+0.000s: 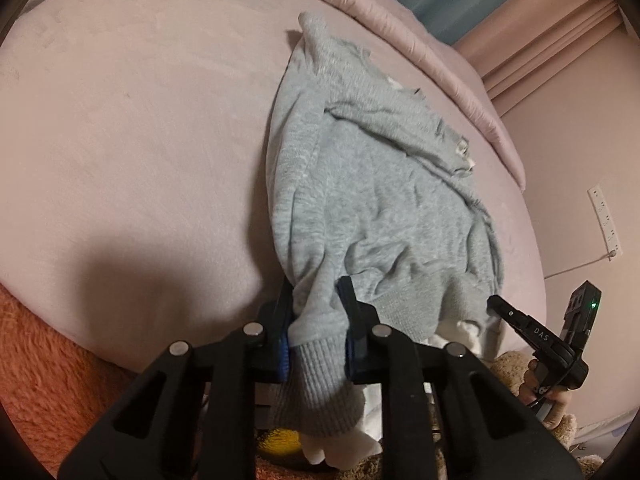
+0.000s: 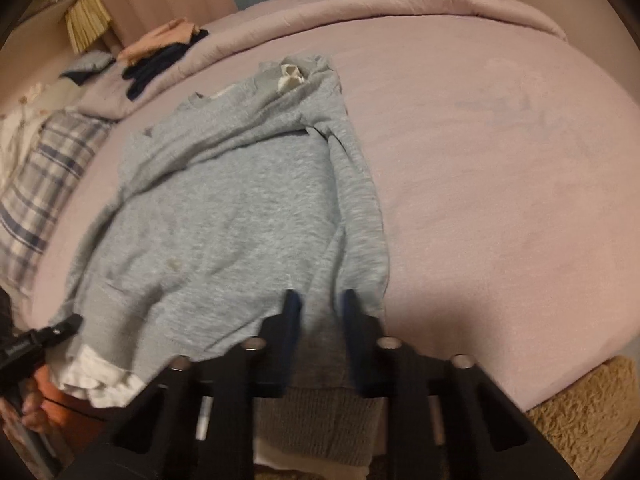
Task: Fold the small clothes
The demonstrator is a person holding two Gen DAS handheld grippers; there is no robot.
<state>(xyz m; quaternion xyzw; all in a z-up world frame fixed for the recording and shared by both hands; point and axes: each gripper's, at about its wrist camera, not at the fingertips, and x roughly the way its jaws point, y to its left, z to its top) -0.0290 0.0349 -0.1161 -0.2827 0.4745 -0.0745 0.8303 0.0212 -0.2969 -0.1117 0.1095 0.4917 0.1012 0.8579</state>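
A small grey sweater [image 1: 372,200] lies crumpled on the pink bed, one sleeve folded across its chest, a white lining showing at its hem [image 1: 456,328]. My left gripper [image 1: 316,320] is shut on the ribbed hem at its near left corner. The same sweater [image 2: 240,208] fills the middle of the right wrist view. My right gripper [image 2: 320,320] is shut on the ribbed hem at the near right corner. The right gripper also shows in the left wrist view [image 1: 520,320], and the left gripper shows in the right wrist view [image 2: 44,336].
The pink bedsheet [image 1: 140,140] spreads left of the sweater, with a rolled duvet [image 2: 420,4] along the far edge. A plaid pillow [image 2: 44,184] and a pile of dark and peach clothes [image 2: 160,52] lie far left. An orange fluffy blanket [image 1: 48,360] sits below the bed edge.
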